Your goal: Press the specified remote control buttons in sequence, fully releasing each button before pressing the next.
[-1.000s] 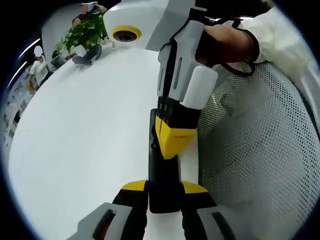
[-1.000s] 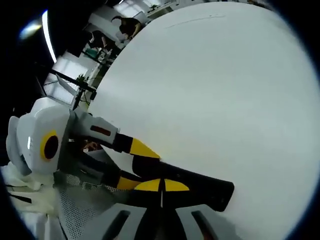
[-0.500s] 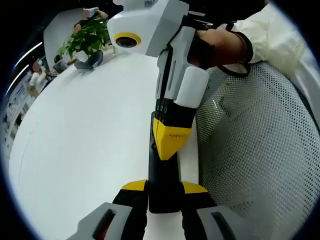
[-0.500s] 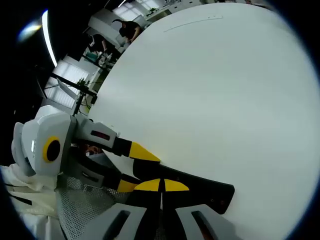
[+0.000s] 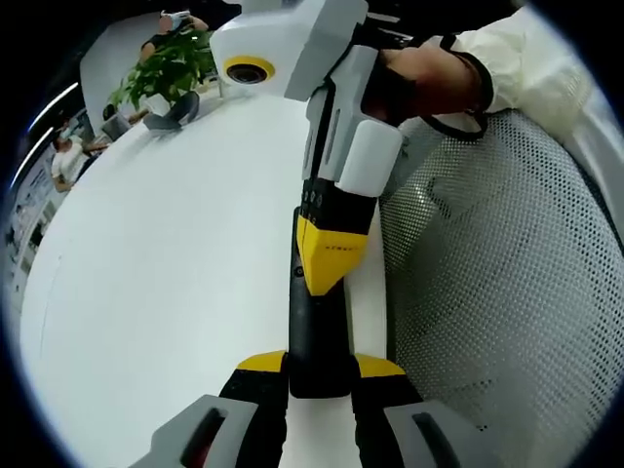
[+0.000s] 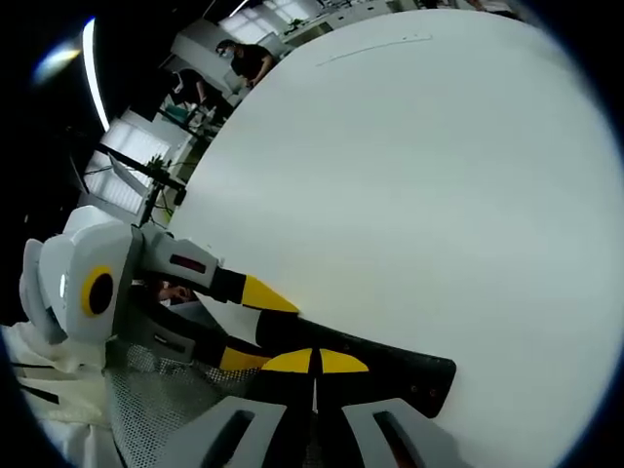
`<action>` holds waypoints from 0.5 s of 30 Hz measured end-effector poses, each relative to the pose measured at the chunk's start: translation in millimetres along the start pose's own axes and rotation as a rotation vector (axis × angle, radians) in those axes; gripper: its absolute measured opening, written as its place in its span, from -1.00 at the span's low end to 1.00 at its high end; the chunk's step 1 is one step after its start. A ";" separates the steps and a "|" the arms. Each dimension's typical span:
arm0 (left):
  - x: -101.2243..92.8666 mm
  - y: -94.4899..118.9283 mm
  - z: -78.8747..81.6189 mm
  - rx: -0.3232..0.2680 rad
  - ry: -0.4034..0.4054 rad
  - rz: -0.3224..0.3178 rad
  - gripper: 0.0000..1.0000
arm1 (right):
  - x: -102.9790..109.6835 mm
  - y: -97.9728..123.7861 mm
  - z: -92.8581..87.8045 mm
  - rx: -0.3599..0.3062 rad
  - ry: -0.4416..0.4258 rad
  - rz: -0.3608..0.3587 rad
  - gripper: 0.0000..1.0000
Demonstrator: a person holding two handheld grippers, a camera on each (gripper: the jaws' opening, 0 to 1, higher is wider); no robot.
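The remote control [image 5: 317, 327] is largely covered in the left gripper view: the right gripper [image 5: 330, 265] lies over its far half, and the left gripper [image 5: 320, 375] clamps its near end, so no buttons can be made out. In the right gripper view, the remote control [image 6: 390, 369] runs behind the right gripper [image 6: 314, 363], its closed yellow tips hiding any contact. Beyond the remote, the potted plant [image 5: 168, 66] is blurred.
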State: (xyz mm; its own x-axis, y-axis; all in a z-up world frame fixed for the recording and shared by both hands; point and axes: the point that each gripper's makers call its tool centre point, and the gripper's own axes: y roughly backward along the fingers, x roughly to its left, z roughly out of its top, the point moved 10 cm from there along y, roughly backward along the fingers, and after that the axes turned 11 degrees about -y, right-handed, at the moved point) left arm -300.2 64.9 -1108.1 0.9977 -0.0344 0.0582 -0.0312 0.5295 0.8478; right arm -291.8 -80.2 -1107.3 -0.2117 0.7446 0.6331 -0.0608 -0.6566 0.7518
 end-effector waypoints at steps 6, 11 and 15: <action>-0.5 -1.6 6.2 0.049 -0.019 0.006 -0.54 | 1.6 0.7 1.0 0.013 0.027 0.000 -1.00; 0.0 -1.4 6.1 0.060 -0.013 0.007 -0.54 | 4.7 2.5 4.0 -0.007 0.027 0.034 -1.00; -0.3 -1.8 6.2 0.062 -0.006 0.013 -0.54 | 6.3 -0.2 4.0 0.002 0.035 0.041 -1.00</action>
State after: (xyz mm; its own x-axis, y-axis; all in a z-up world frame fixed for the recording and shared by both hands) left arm -300.9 58.7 -1106.3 0.9968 -0.0337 0.0723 -0.0476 0.4763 0.8780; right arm -289.2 -74.9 -1102.8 -0.2476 0.7126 0.6565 -0.0496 -0.6860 0.7259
